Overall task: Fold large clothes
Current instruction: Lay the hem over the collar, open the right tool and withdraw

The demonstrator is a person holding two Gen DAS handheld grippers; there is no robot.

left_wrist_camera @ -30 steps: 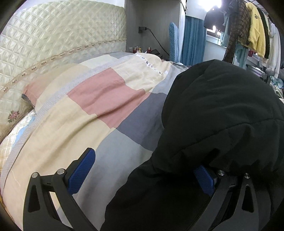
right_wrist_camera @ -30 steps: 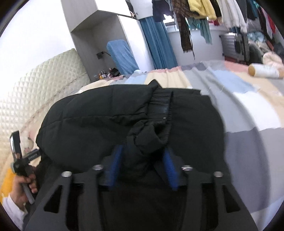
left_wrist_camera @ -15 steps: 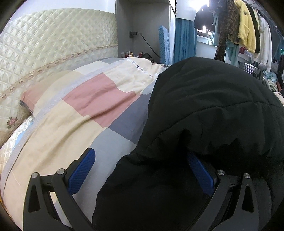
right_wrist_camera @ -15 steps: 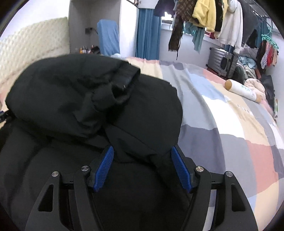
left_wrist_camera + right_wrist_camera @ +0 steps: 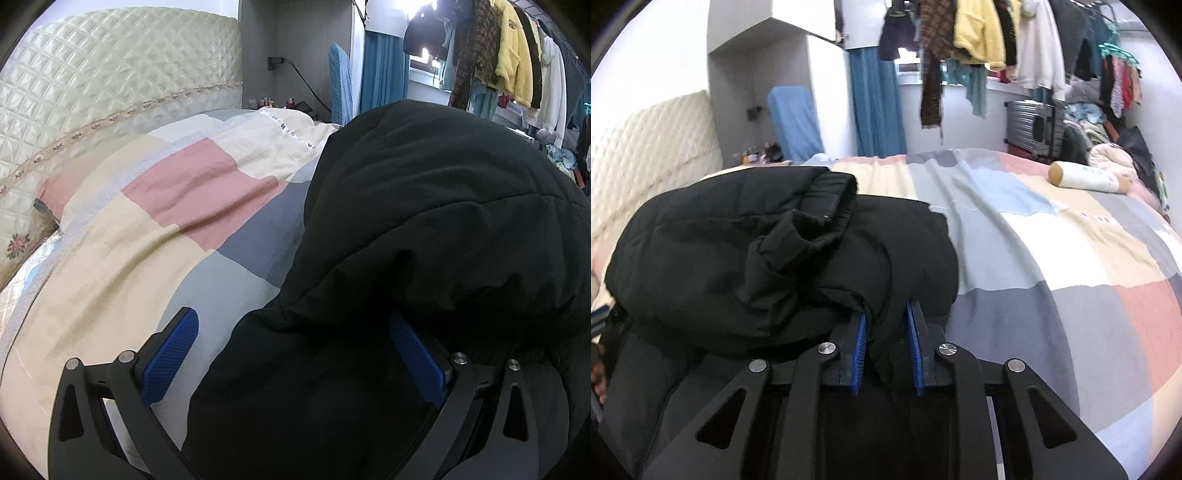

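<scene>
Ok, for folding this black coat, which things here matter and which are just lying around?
Part of the job:
- black coat, bunched on the bed
- right gripper, jaws closing on a fold of the coat
- left gripper, jaws wide apart at the coat's edge
- patchwork bedspread, the folding surface

Lying about:
- white bottle on the bed
- hanging clothes
- grey suitcase
- quilted headboard

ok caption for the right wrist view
Right gripper closing on a fold of black puffer jacket on the patchwork bedspread
</scene>
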